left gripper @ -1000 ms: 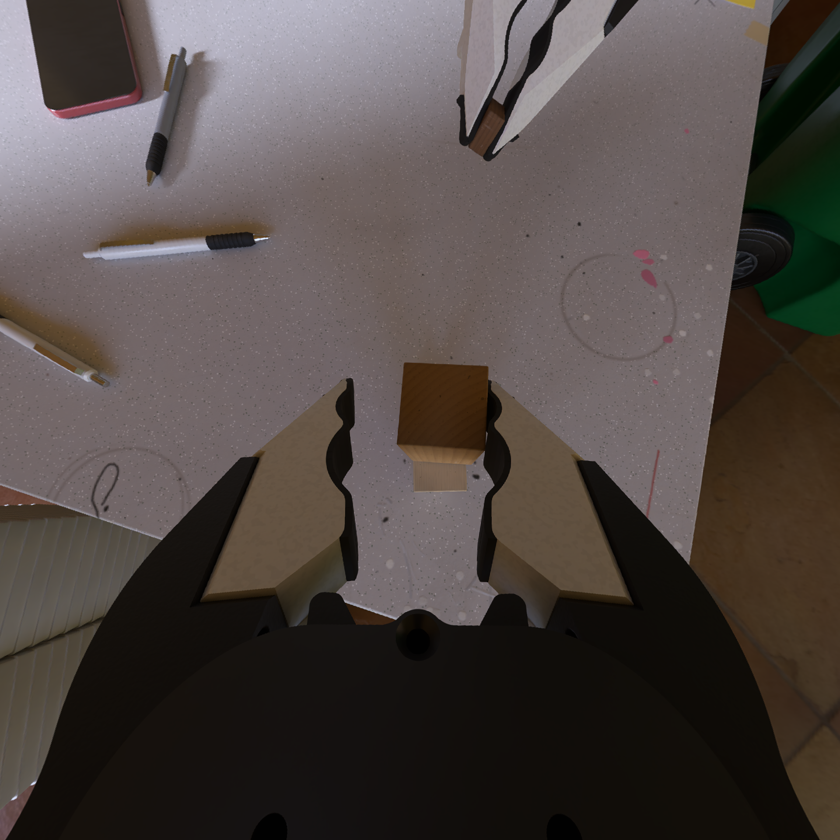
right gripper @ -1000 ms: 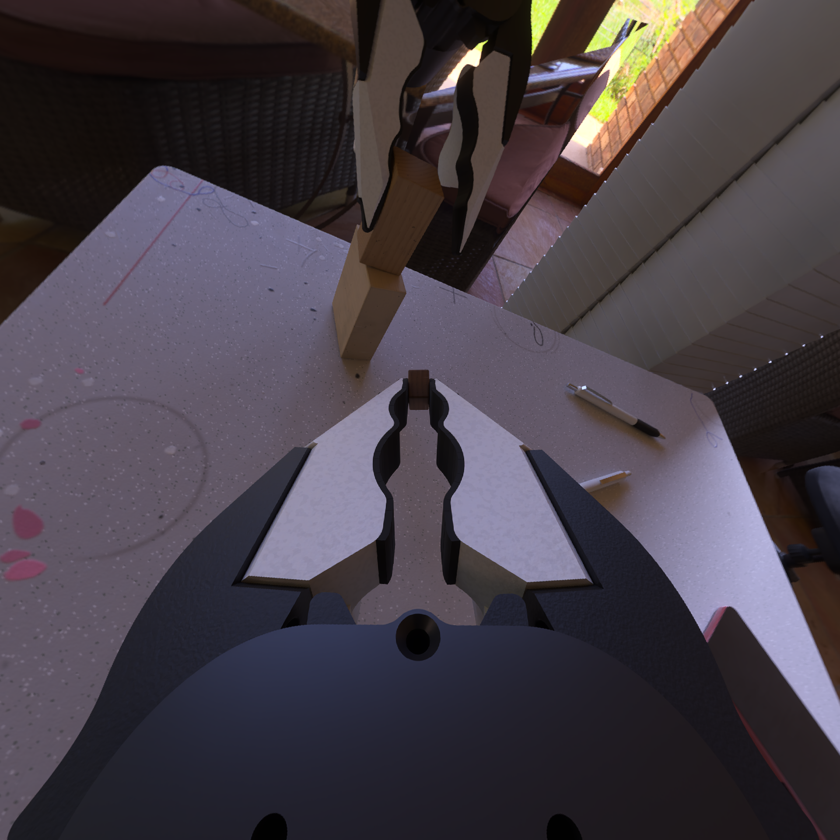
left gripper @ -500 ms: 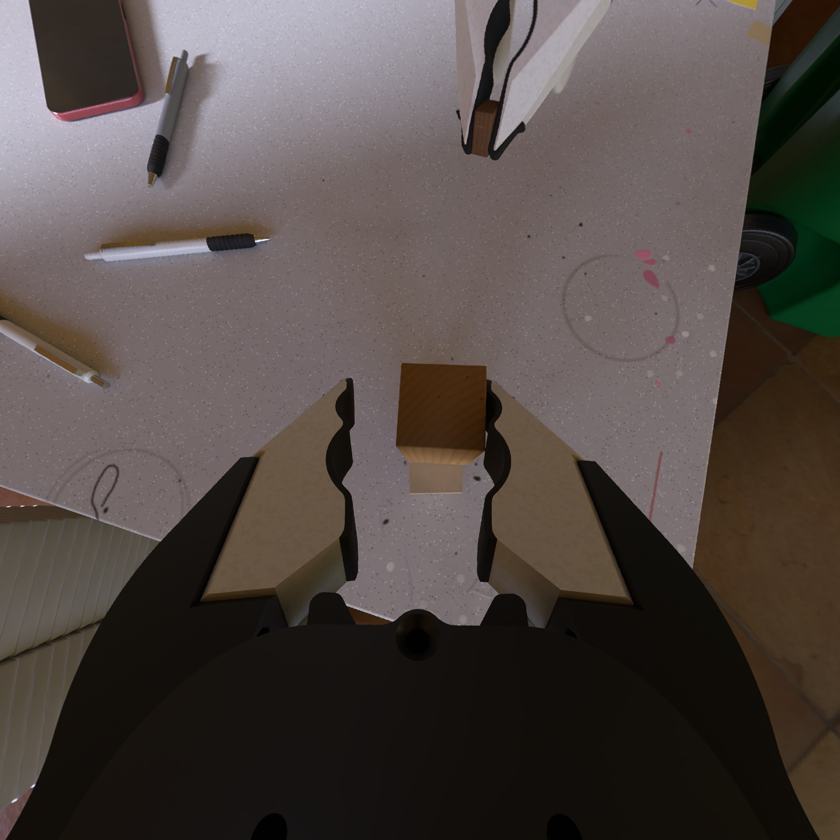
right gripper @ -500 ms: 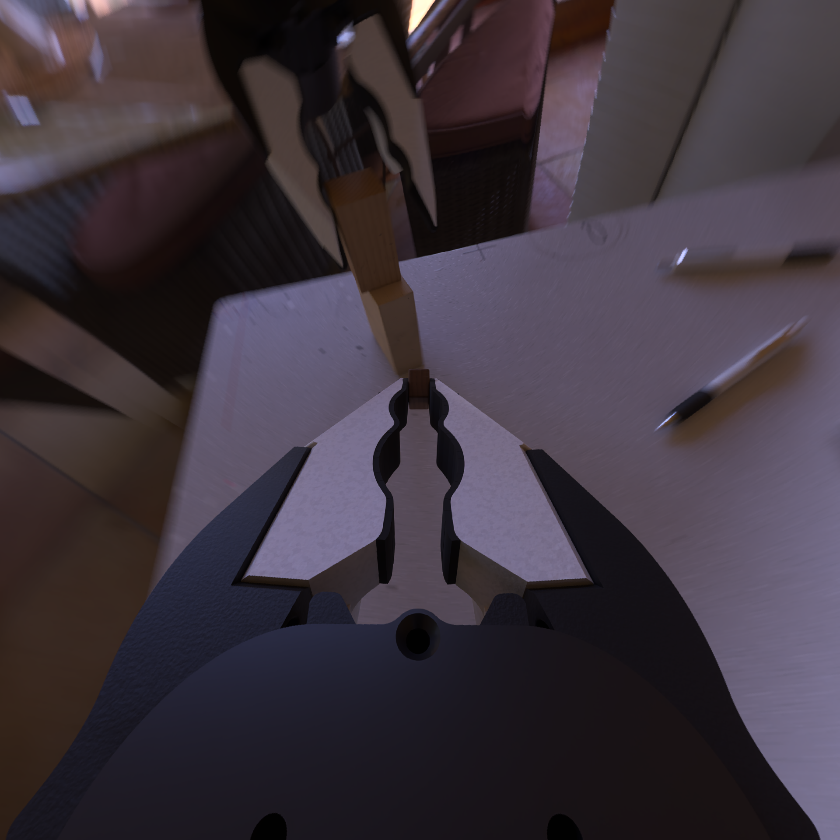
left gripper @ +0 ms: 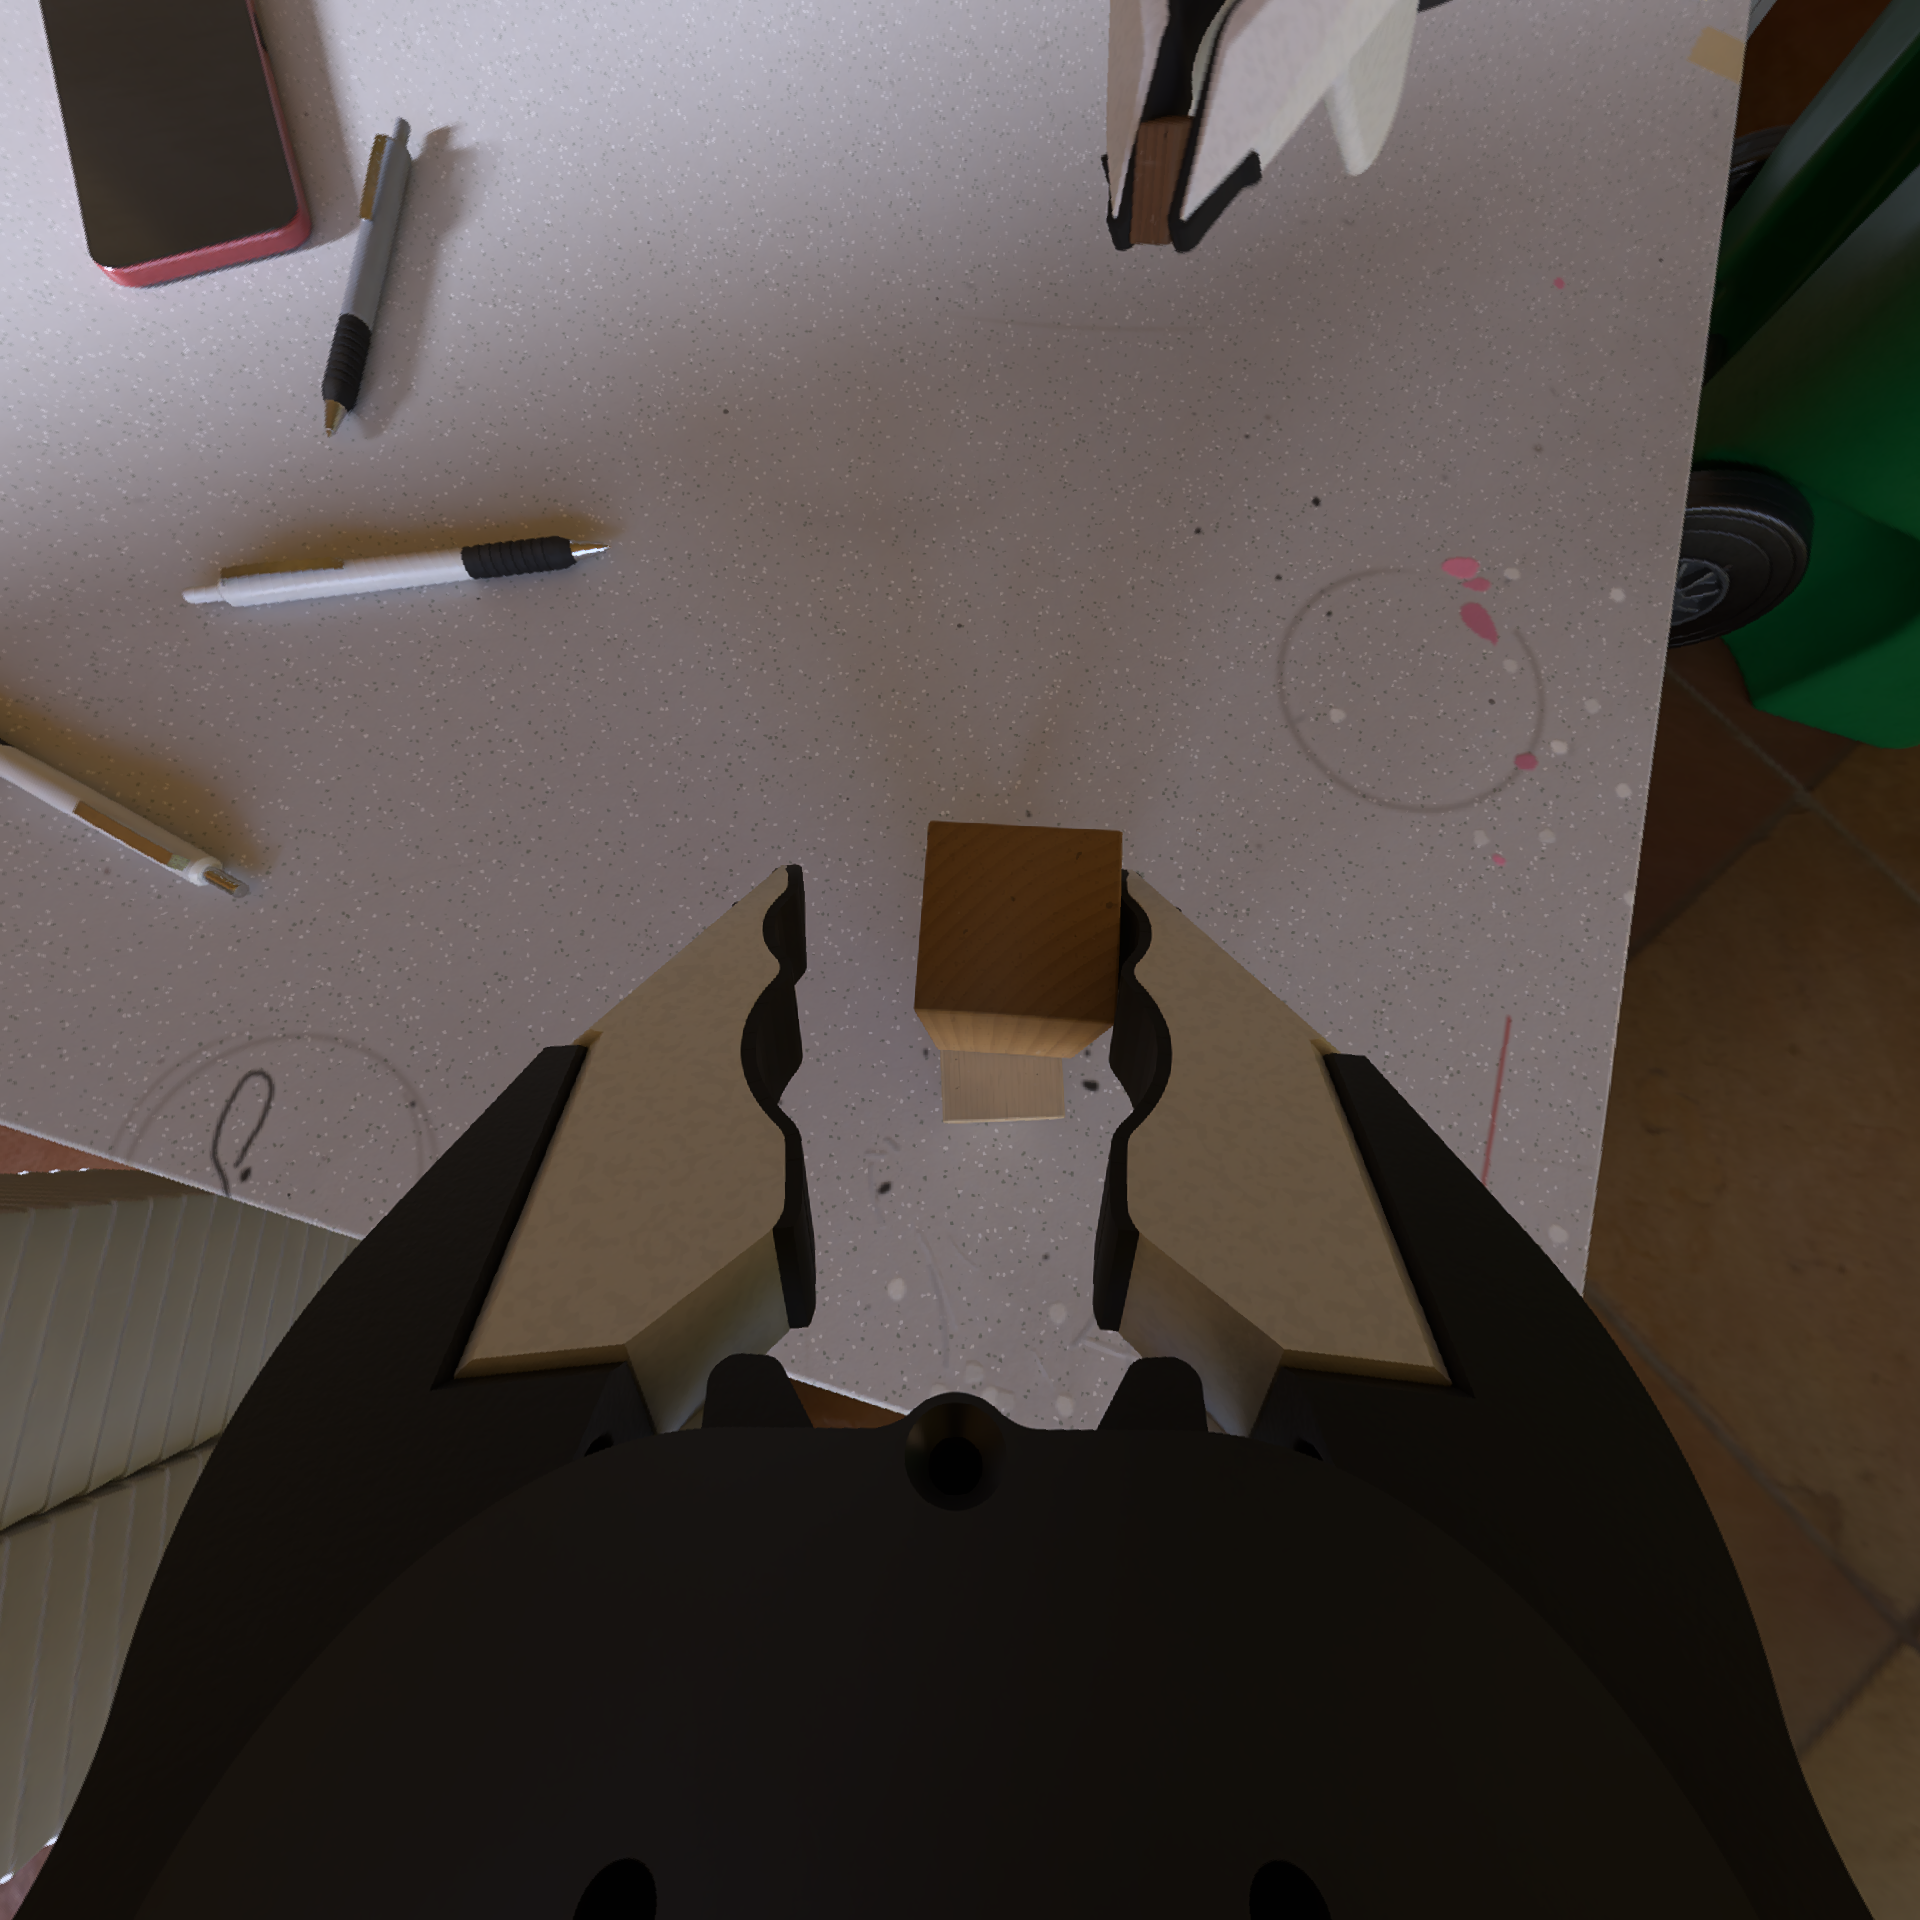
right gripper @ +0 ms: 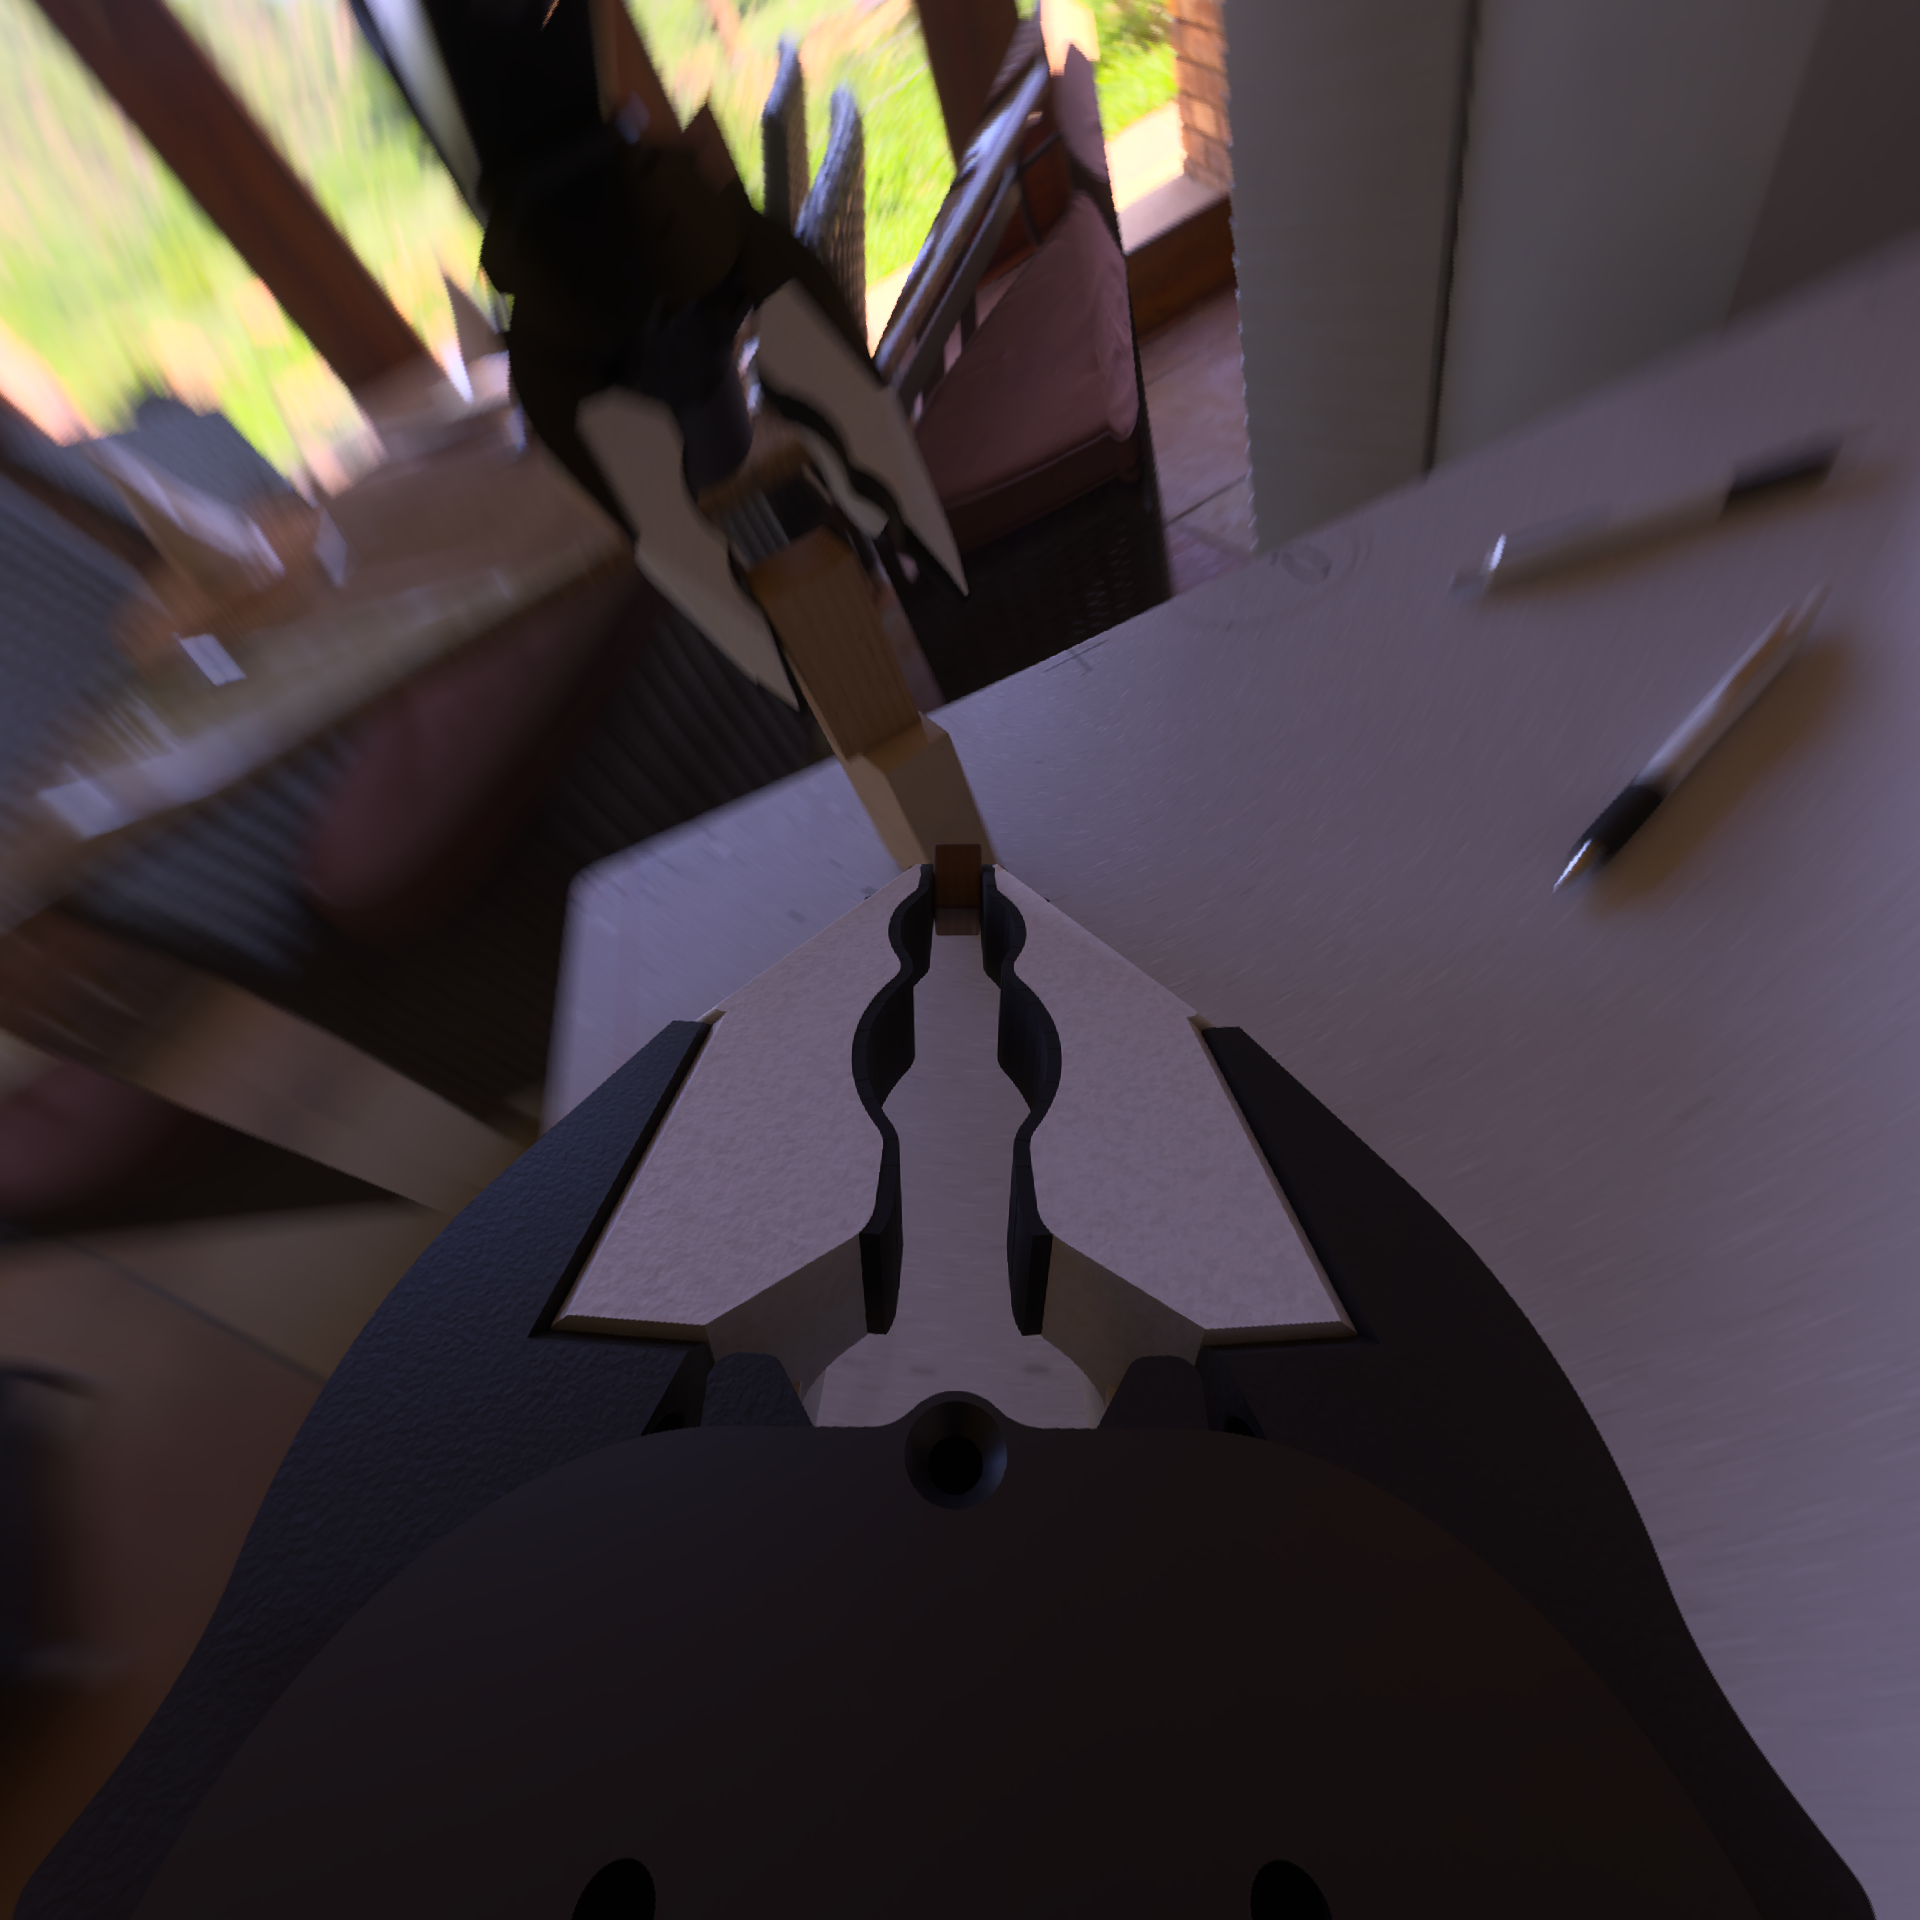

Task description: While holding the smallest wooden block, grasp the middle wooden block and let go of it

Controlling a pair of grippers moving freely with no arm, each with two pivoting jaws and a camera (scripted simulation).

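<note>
In the left wrist view, my left gripper is open, pointing down over a brown wooden block that stands on a paler wooden block. The right finger touches the brown block's side; the left finger stands apart from it. My right gripper is shut on the smallest wooden block, held above the table. It also shows far off in the left wrist view with the small block. The right wrist view shows the left gripper around the brown block.
On the speckled white table lie a red-edged phone and three pens at the left. The table's right edge is near the blocks. A green wheeled bin stands beyond it. A dark wicker chair stands past the far edge.
My right gripper has swung round with the small block, so its view has turned and blurred; in the left wrist view it has drifted farther away. The left gripper and the stacked blocks have not moved.
</note>
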